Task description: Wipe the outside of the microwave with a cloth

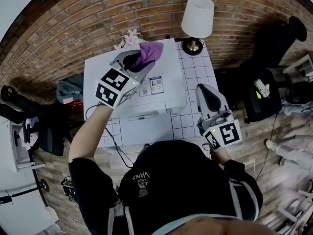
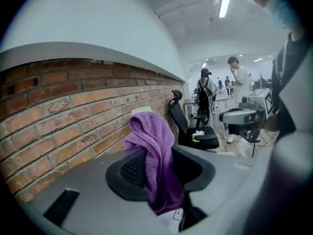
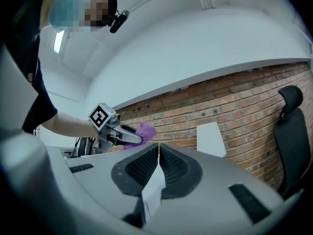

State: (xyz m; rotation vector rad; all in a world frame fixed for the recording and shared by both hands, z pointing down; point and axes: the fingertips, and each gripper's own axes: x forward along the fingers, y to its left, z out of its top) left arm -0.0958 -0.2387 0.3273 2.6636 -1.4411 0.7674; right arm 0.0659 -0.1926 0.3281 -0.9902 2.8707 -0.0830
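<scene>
— Where's the cloth?

— Pinched tight in the left gripper, bunched over the back of the microwave, near the brick wall. The right gripper is closed on nothing, beside the microwave, over the tiled table.

— How should the wipe go?

— I'd flatten the cloth and sweep long, overlapping strokes.

— Anything unclear?

— Whether the cloth touches the top. The person's shoulders partly cut off the microwave's front.
</scene>
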